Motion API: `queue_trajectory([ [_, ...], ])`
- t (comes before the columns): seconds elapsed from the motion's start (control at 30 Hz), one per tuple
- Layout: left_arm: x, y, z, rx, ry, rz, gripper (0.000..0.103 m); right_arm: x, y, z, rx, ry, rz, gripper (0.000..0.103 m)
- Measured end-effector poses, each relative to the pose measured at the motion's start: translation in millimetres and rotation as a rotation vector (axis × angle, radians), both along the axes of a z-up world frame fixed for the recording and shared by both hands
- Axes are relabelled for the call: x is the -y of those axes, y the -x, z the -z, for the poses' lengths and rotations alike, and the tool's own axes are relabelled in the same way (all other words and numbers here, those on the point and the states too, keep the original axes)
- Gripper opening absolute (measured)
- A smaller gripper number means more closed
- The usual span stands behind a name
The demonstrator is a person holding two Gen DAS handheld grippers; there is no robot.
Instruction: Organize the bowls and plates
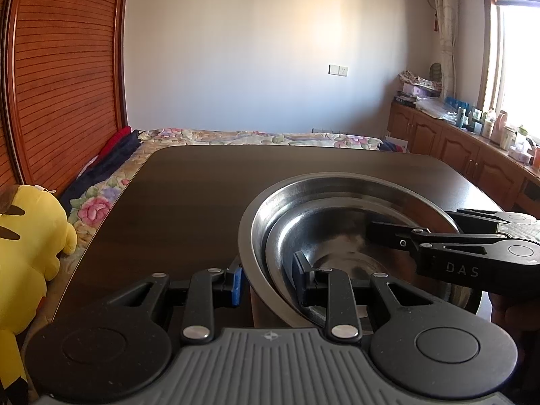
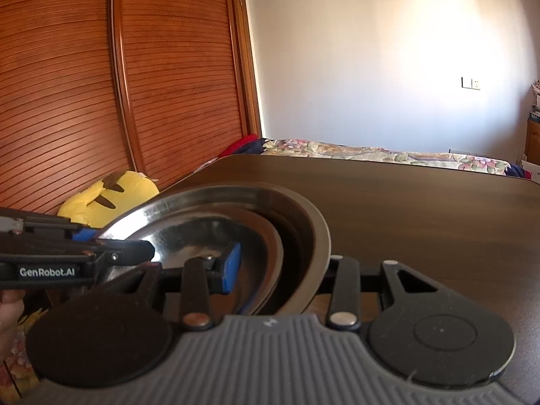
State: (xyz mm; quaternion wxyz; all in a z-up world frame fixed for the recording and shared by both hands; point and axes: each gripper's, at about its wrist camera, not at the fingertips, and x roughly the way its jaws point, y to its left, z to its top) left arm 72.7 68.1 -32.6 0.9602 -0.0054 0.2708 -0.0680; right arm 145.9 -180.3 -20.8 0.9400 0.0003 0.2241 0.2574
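Two steel bowls sit nested, a smaller inner bowl (image 1: 337,222) (image 2: 202,233) inside a larger outer bowl (image 1: 337,185) (image 2: 303,216), at the near edge of a dark wooden table (image 1: 219,185) (image 2: 422,209). My left gripper (image 1: 268,276) (image 2: 118,241) is shut on their left rim, one blue pad outside the outer bowl and the other finger inside the inner one. On the opposite rim my right gripper (image 2: 285,265) (image 1: 415,221) is shut the same way, with its blue pad inside. I cannot tell whether the bowls rest on the table.
A yellow plush toy (image 1: 30,236) (image 2: 111,195) lies left of the table by a slatted wooden wardrobe (image 2: 168,84). Behind the table is a bed with a floral cover (image 1: 263,136). A low cabinet (image 1: 472,148) with bottles runs along the right wall.
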Motion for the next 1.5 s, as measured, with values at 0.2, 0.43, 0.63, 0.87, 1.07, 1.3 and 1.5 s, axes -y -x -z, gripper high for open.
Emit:
queue_trajectory([
  [0.2, -0.1, 0.8, -1.0, 0.012, -0.001, -0.008, 0.048, -3.4, 2.0, 0.6, 0.002, 0.015, -0.004, 0.056],
  [0.43, 0.0, 0.4, -1.7, 0.024, -0.002, -0.017, 0.066, -4.8, 5.2, -3.0, 0.040, 0.036, 0.014, 0.067],
  [0.63, 0.5, 1.5, -6.0, 0.040, -0.012, -0.020, 0.078, 3.2, 7.3, -6.7, 0.043, 0.018, 0.045, 0.072],
  [0.87, 5.0, 9.0, -14.3, 0.075, -0.033, -0.046, 0.095, 15.9, 17.1, -16.2, 0.075, 0.028, 0.102, 0.078],
  [1.07, 12.2, 18.7, -22.2, 0.097, -0.044, -0.048, 0.103, 29.6, 27.8, -26.0, 0.107, 0.017, 0.152, 0.085],
  [1.3, 25.2, 31.5, -31.6, 0.116, -0.069, -0.036, 0.103, 42.7, 43.8, -36.4, 0.145, -0.003, 0.177, 0.103],
  [1.5, 36.8, 41.2, -42.1, 0.138, -0.075, -0.022, 0.103, 52.6, 57.3, -47.4, 0.179, -0.002, 0.213, 0.103],
])
